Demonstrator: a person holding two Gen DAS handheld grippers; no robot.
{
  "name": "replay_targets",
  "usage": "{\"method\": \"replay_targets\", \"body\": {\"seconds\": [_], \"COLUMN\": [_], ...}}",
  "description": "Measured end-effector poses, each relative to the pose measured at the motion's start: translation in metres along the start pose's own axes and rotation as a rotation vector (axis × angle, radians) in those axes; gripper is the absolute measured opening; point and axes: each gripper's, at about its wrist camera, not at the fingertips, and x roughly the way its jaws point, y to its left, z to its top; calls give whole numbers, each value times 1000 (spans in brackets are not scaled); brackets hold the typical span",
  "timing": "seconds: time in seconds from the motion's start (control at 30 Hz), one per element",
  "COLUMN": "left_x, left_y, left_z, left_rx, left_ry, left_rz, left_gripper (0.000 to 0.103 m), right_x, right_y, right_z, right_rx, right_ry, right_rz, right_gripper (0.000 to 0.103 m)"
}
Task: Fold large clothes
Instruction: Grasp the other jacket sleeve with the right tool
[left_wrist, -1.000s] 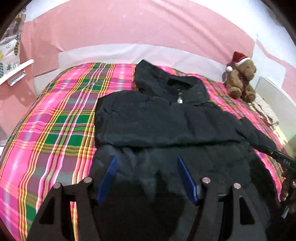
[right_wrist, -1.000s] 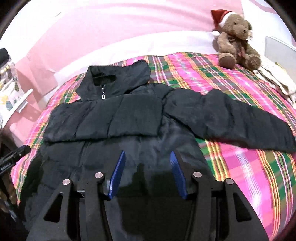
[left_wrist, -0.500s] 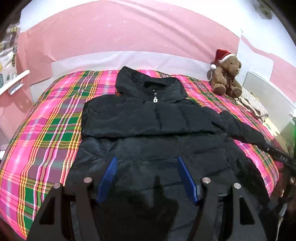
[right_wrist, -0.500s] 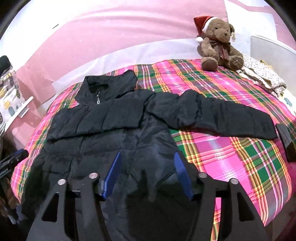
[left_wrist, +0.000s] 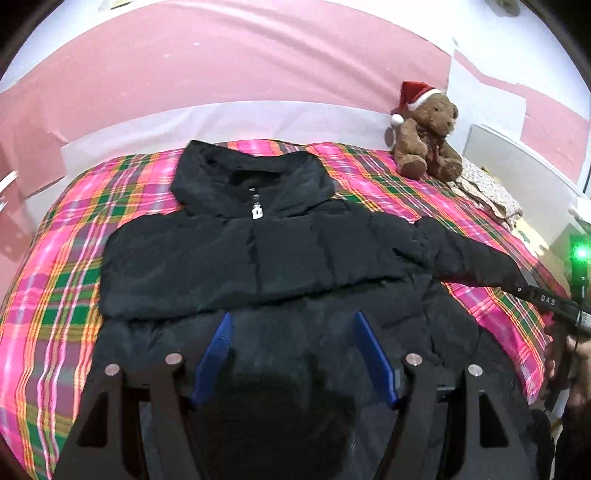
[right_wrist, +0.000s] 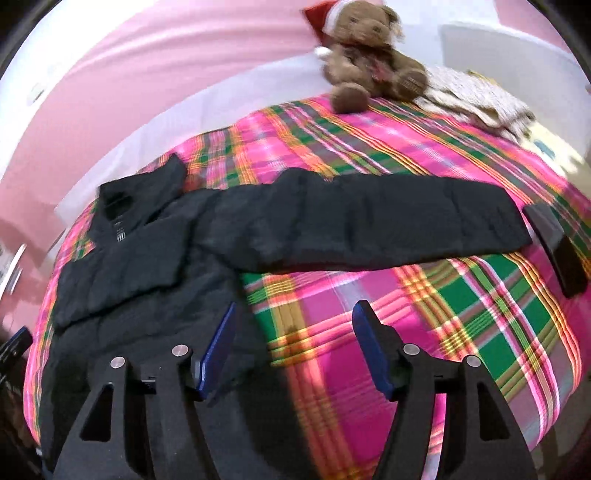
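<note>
A black puffer jacket (left_wrist: 258, 258) lies front up on the plaid bedspread (left_wrist: 66, 280), one sleeve folded across its chest. Its other sleeve (right_wrist: 369, 221) stretches flat to the right. My left gripper (left_wrist: 293, 317) hovers open over the jacket's lower front, nothing between its blue pads. My right gripper (right_wrist: 295, 306) hangs at the jacket's right edge, mostly over bare bedspread (right_wrist: 461, 314); its jaws are opening and hold nothing. Its left finger (right_wrist: 218, 350) overlaps the jacket's side. The right gripper's body (left_wrist: 550, 301) shows at the left wrist view's right edge.
A teddy bear (left_wrist: 424, 144) in a red hat sits at the bed's far right corner, beside a folded patterned cloth (right_wrist: 476, 96). A flat black object (right_wrist: 554, 243) lies past the sleeve's cuff. A pink wall stands behind the bed.
Both grippers have slid to the right. The left one now faces the jacket's middle. The right one has left the jacket's front for the bedspread beside it, with its jaws wider.
</note>
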Motion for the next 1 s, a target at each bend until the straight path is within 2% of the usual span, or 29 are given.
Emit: {"method": "replay_targets", "body": {"seconds": [0.27, 0.47, 0.63, 0.93, 0.97, 1.0], "left_x": [49, 82, 104, 110, 109, 110], "left_y": [-12, -3, 12, 24, 24, 24], "left_z": [19, 26, 28, 22, 22, 22], "left_rx": [20, 15, -13, -33, -32, -31], "left_ry": [24, 51, 81, 99, 100, 101], "left_rz": [-29, -7, 21, 30, 32, 31], "left_gripper": [71, 71, 71, 71, 71, 71], "right_x": [41, 74, 87, 103, 104, 105], "right_y": [-57, -95, -116, -150, -150, -149], "right_z": [14, 24, 37, 53, 54, 56], "right_rx": [143, 254, 331, 553, 562, 554], "right_ry": [53, 84, 45, -73, -78, -76], "right_rz": [-47, -88, -68, -9, -21, -60], "right_gripper": [65, 66, 66, 66, 59, 42]}}
